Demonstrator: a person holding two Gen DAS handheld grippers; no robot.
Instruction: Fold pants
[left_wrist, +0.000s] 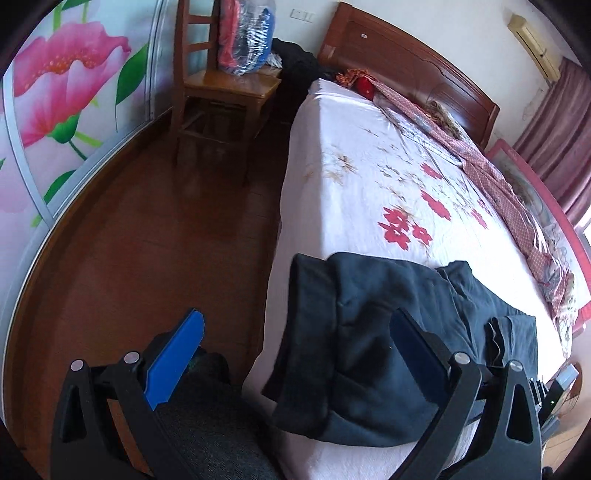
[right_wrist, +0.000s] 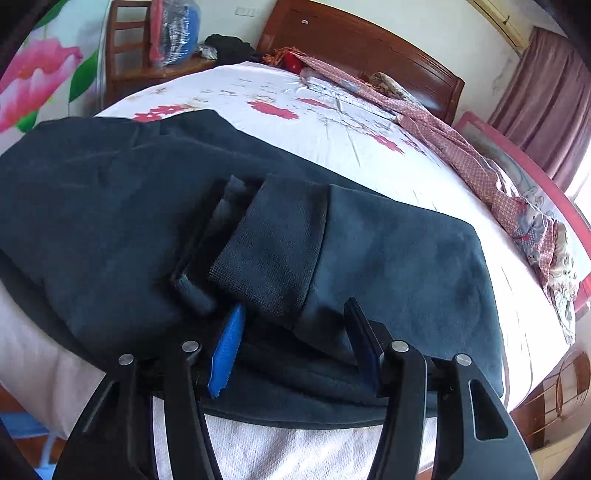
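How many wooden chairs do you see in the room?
1. The wooden chair stands on the floor beside the head of the bed, holding a plastic-wrapped bundle. Others may be out of view.

Pants (right_wrist: 110, 206) cut off at left edge (bed (right_wrist: 332, 147) beneath hidden).

Floor (left_wrist: 147, 240): glossy reddish-brown wood.
Wardrobe door (left_wrist: 48, 96): sliding panel with large pink flowers and green leaves.
Chair (left_wrist: 218, 85): wooden, near the bed's head corner, carrying a plastic-wrapped bundle (left_wrist: 245, 33).
Bed (left_wrist: 351, 155): white sheet printed with red flowers, dark wood headboard (left_wrist: 406, 62).
Wall (right_wrist: 424, 40): cream, with an air conditioner (left_wrist: 532, 40) high up.
Curtain (right_wrist: 550, 99): mauve, daylight at its edge.
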